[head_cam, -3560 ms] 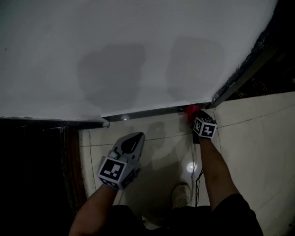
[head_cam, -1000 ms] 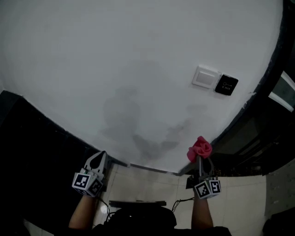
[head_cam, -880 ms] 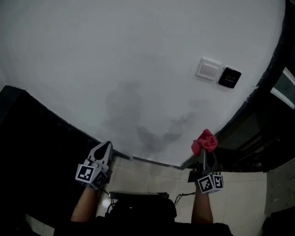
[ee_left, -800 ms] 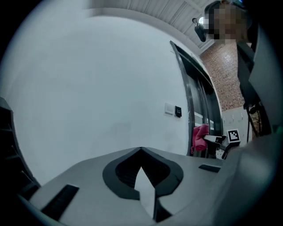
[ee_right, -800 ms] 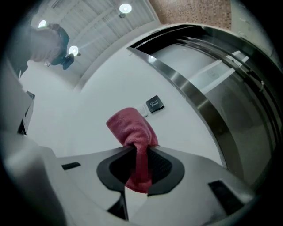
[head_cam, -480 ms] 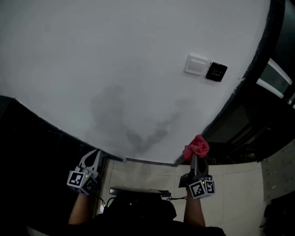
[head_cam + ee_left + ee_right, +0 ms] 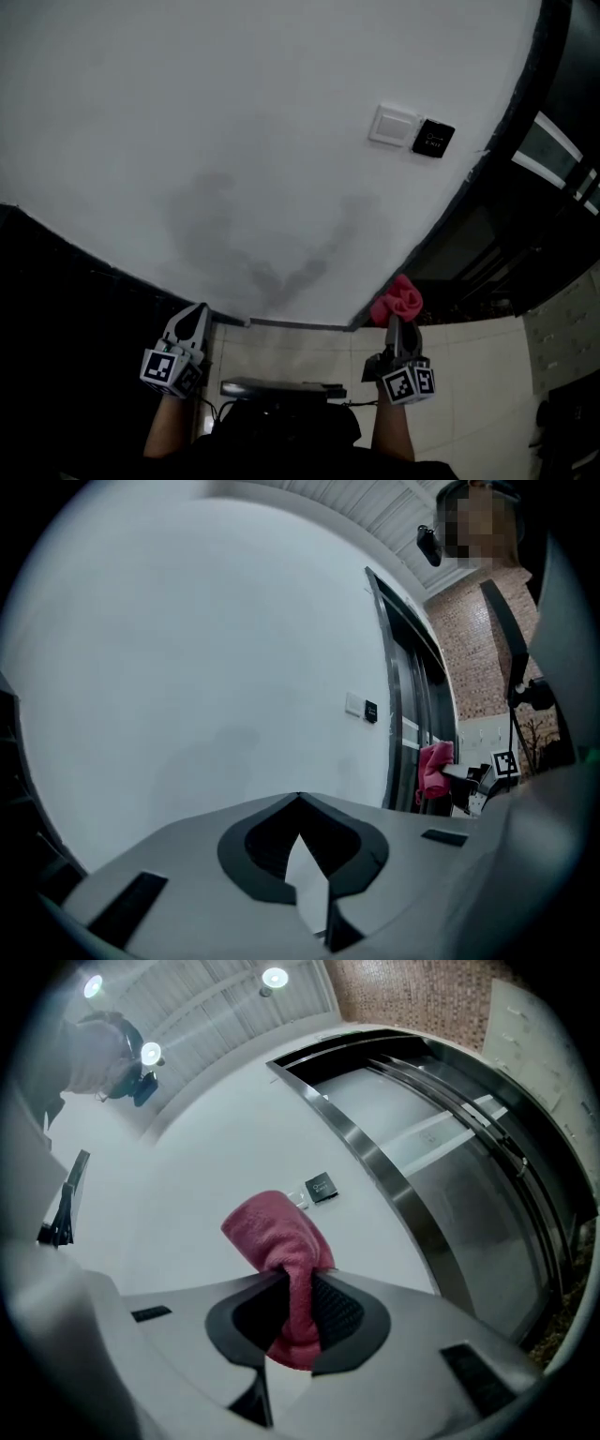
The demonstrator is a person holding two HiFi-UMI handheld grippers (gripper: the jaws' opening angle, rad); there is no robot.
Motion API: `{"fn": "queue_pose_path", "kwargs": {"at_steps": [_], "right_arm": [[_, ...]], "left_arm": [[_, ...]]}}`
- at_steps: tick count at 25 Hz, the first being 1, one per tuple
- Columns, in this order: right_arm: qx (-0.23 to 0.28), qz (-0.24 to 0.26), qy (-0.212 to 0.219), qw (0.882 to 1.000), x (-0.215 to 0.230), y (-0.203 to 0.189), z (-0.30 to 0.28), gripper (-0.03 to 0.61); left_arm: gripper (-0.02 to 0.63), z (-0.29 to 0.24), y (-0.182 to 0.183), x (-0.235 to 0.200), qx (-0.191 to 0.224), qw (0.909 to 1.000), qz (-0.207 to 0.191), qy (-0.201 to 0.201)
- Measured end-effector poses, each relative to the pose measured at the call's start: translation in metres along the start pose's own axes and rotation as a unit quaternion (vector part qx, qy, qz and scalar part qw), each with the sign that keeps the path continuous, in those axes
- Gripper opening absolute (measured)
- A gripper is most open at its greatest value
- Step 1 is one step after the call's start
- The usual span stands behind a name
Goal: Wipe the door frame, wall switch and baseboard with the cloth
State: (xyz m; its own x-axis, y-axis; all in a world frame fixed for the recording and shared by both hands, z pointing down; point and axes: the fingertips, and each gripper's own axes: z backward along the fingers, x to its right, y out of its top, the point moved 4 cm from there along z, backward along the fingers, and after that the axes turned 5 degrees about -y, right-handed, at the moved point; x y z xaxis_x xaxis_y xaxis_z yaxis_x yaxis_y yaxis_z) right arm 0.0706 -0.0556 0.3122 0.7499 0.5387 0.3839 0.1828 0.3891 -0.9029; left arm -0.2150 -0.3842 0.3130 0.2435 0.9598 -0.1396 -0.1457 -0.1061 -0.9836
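Observation:
A pink cloth (image 7: 398,300) (image 7: 278,1239) bunches out of my right gripper (image 7: 393,324) (image 7: 292,1283), which is shut on it and held off the white wall near the foot of the dark door frame (image 7: 487,150) (image 7: 380,1176). The white wall switch (image 7: 392,125) (image 7: 353,704) sits higher on the wall, with a black panel (image 7: 433,138) (image 7: 321,1187) beside it. A grey baseboard (image 7: 281,323) runs along the wall's bottom edge. Off to the left my left gripper (image 7: 197,314) (image 7: 300,803) is shut and holds nothing. The left gripper view also catches the cloth (image 7: 434,771).
Pale tiled floor (image 7: 469,356) lies below the wall. A dark area (image 7: 66,309) flanks the wall on the left. Glass door panels (image 7: 469,1176) stand right of the frame. A dark device (image 7: 281,389) with a cable hangs in front of the person's body.
Earlier the right gripper held the cloth down at the baseboard by the frame's corner; it has lifted away. The head view has risen, bringing the switch into sight. Little movement in the last second.

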Motion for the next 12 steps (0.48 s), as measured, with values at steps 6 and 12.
{"fn": "queue_pose_path", "kwargs": {"at_steps": [6,12], "right_arm": [[-0.005,0.011,0.001,1.0,-0.008,-0.001,0.002,0.058],[-0.01,0.015,0.009,1.0,-0.012,-0.005,-0.006,0.058]], "left_arm": [[0.003,0.003,0.002,-0.003,0.01,0.9997,-0.022,0.006],[0.003,0.009,0.01,-0.013,0.026,0.9989,-0.036,0.016]]}}
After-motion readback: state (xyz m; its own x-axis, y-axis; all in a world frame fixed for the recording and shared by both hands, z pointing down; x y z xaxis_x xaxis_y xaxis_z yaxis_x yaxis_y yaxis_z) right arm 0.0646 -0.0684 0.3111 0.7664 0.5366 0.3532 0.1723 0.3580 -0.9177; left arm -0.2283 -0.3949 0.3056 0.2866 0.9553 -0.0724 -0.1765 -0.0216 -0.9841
